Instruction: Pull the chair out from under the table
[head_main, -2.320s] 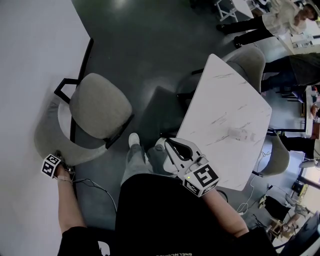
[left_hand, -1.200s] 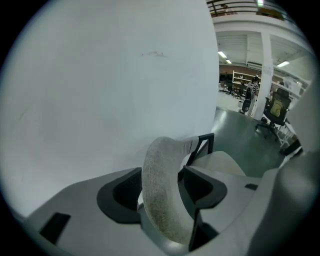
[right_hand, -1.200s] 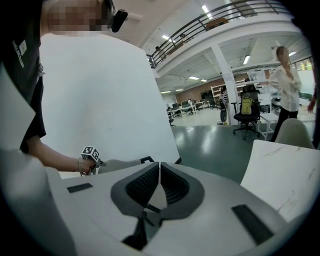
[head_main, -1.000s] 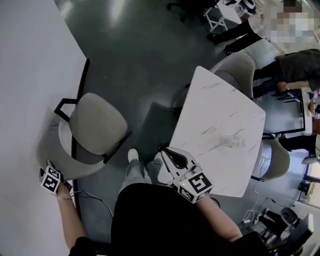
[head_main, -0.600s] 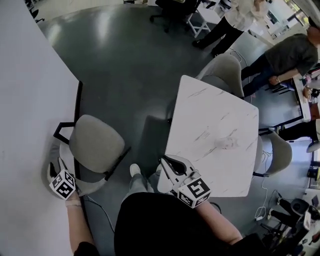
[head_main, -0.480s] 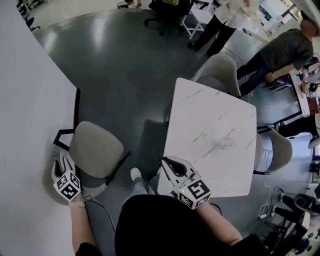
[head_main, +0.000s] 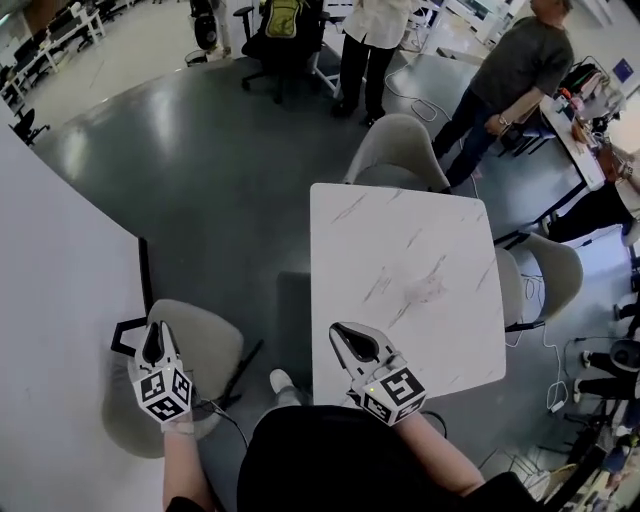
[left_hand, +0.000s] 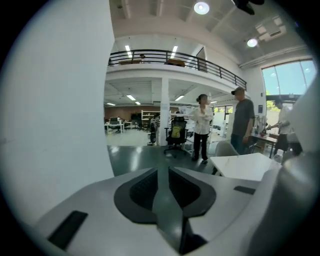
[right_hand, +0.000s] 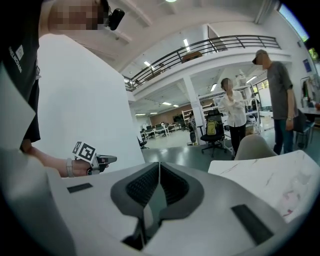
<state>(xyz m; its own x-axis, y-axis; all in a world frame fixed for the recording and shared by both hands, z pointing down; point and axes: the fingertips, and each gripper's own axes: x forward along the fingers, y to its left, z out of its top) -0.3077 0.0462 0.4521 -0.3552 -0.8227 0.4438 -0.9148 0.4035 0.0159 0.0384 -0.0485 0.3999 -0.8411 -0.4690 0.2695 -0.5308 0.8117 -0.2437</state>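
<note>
The grey padded chair (head_main: 212, 342) stands apart from the white marble table (head_main: 400, 250), next to the white wall at the lower left. My left gripper (head_main: 153, 335) hovers over the chair's left side and touches nothing. Its jaws have just been closing; in the left gripper view the left gripper (left_hand: 163, 172) still shows a narrow gap with nothing in it. My right gripper (head_main: 340, 332) hangs by the table's near edge. In the right gripper view the right gripper (right_hand: 159, 167) has its pads together and empty, and the left gripper (right_hand: 107, 160) shows at left.
A white wall (head_main: 50, 300) runs along the left. Two more grey chairs sit at the table's far side (head_main: 395, 150) and right side (head_main: 550, 270). People (head_main: 505, 75) and a black office chair (head_main: 275, 30) stand beyond. My shoe (head_main: 282, 382) is between chair and table.
The left gripper has let go of the chair's backrest and risen forward over the seat. The head view has tilted up, showing more of the room. The right gripper shifted slightly.
</note>
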